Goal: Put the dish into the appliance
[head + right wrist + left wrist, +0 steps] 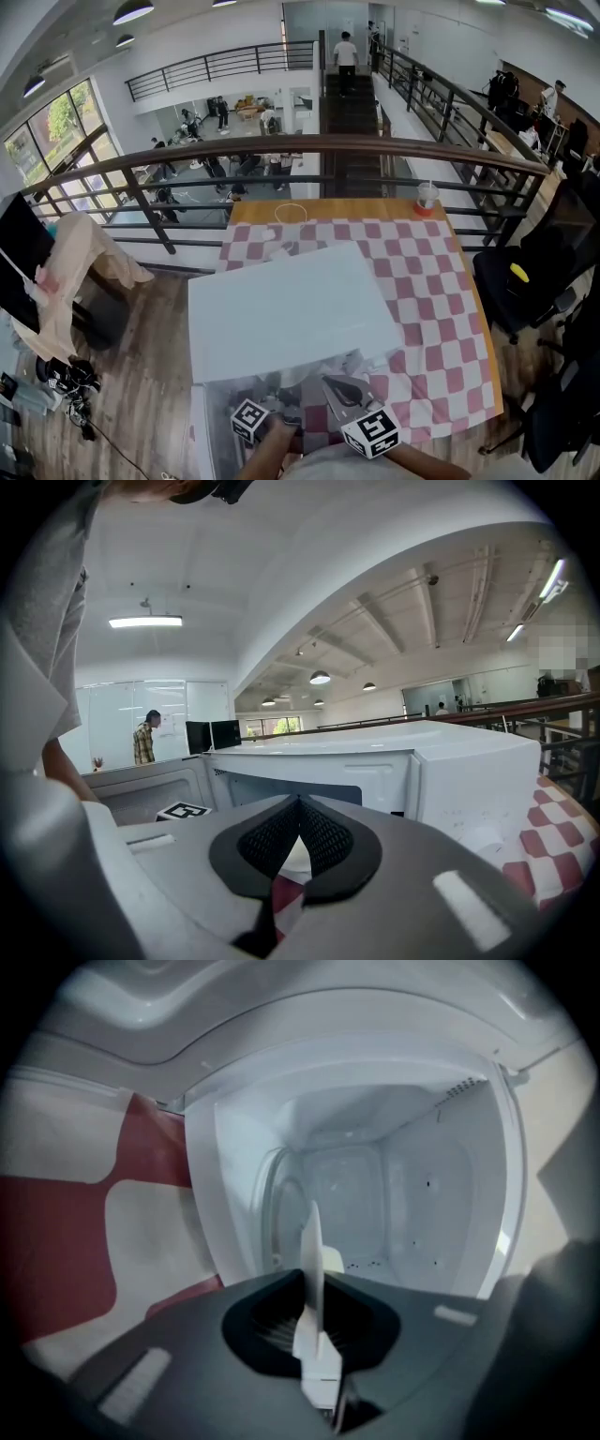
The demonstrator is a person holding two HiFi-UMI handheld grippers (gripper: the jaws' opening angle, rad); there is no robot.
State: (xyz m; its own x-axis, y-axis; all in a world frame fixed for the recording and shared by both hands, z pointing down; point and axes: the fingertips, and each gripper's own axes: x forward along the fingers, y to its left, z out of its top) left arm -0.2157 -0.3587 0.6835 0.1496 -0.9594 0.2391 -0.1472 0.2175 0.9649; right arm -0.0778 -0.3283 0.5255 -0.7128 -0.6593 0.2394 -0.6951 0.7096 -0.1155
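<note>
The dish (311, 1237) sits pinched by its rim in your left claw (309, 1283). It shows only as a thin white edge standing upright between the closed jaws, right in front of the open cavity of the white microwave (375, 1185). Whether its far edge has crossed into the cavity can't be told. The cavity itself is pale, with dark specks on its floor. Your right claw (300, 803) is closed with its tips meeting and nothing held between them, low at the near side of the microwave. From there you see the door (150, 794) swung open to the left. From your head, the microwave's white top (291, 309) fills the middle of the desk (441, 309), which wears a red-and-white checkered cloth. A lidded cup (427, 198) stands at the far right edge of the desk, just before a dark railing (281, 145).
</note>
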